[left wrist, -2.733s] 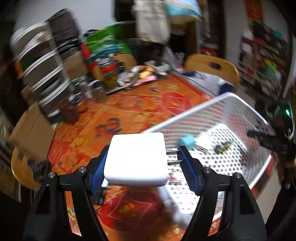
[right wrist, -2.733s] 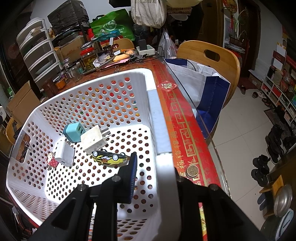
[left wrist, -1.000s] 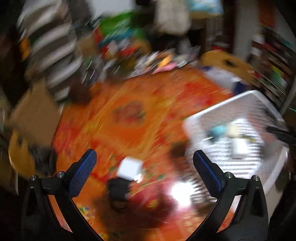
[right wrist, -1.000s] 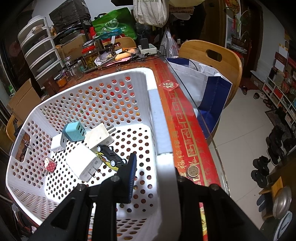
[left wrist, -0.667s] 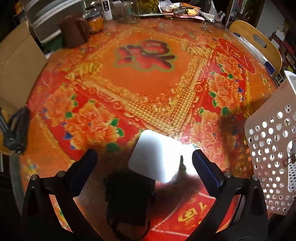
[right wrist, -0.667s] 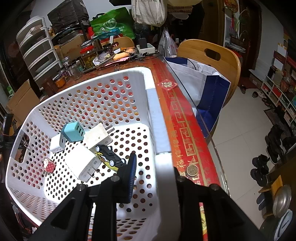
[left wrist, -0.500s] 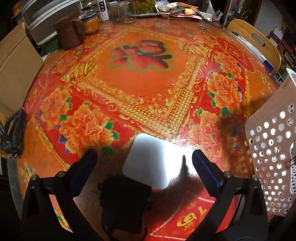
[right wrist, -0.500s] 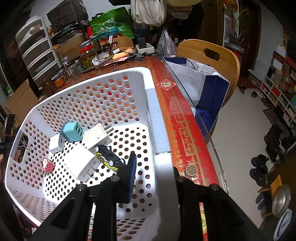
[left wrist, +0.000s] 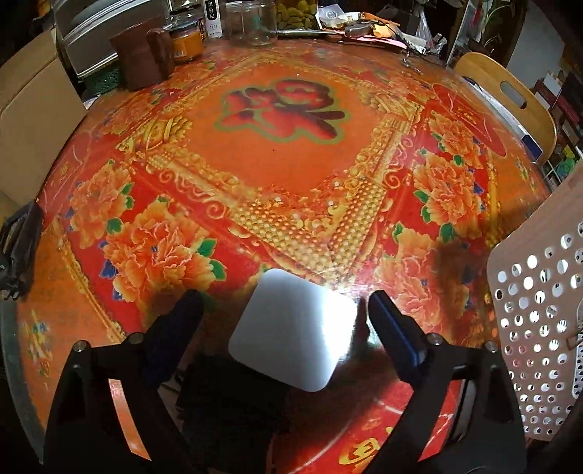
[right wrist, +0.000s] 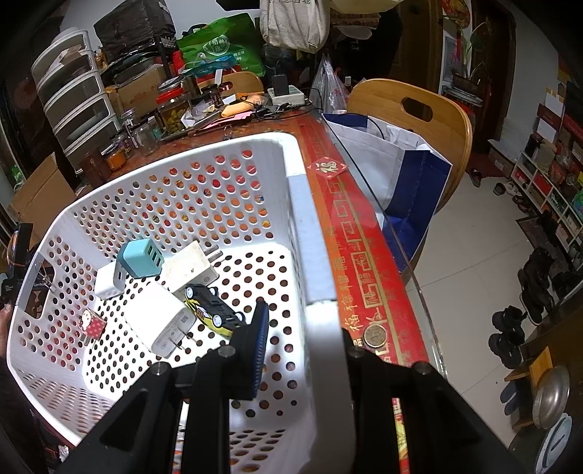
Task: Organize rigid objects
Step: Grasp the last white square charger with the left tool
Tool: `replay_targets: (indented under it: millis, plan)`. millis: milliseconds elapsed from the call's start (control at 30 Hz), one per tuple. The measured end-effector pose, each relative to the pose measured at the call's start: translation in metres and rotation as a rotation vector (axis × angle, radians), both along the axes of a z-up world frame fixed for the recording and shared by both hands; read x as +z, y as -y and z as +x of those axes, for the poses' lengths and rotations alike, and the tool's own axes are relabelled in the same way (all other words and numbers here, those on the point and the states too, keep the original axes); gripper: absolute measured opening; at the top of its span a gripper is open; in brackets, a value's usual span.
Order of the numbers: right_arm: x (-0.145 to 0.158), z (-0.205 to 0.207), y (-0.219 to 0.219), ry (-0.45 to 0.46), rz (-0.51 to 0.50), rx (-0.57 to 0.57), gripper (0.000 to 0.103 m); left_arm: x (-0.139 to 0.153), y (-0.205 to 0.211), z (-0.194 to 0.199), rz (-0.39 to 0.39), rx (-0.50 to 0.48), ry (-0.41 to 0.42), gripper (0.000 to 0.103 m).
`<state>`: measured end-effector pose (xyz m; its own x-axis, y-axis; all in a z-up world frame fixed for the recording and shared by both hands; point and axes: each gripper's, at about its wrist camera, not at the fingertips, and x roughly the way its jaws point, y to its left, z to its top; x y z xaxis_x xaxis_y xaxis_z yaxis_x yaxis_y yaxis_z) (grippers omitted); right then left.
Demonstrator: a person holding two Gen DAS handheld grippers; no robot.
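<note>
Left gripper (left wrist: pixel 284 321) has dropped lower than half a second ago; jaws spread wide either side of the white box (left wrist: pixel 293 330), not touching it. Box lies flat on the table (left wrist: pixel 277 156), overlapping a black object (left wrist: pixel 233 397). Right gripper (right wrist: pixel 304 341) unchanged, clamped on the basket (right wrist: pixel 320 255) rim. Inside: small charger (right wrist: pixel 109 279), blue charger (right wrist: pixel 140 259), large white charger (right wrist: pixel 160 319), toy car (right wrist: pixel 211 310). Red floral tablecloth under glass; jars (left wrist: pixel 251 18) at far edge, wooden chair (right wrist: pixel 411 109) beyond, tiled floor.
</note>
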<state>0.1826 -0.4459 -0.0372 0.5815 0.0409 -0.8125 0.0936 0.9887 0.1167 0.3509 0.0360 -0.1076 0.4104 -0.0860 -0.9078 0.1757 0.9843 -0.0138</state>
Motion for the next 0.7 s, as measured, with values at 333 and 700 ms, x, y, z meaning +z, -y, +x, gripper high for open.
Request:
replay_targets:
  millis: [333, 700]
  plan:
    - [0.000, 0.000, 0.000, 0.001, -0.001, 0.000, 0.024, 0.016, 0.002, -0.016, 0.060, 0.051, 0.116, 0.052]
    - [0.000, -0.002, 0.000, 0.009, 0.001, 0.001, 0.024, 0.078, -0.006, -0.046, 0.182, 0.131, 0.333, 0.052]
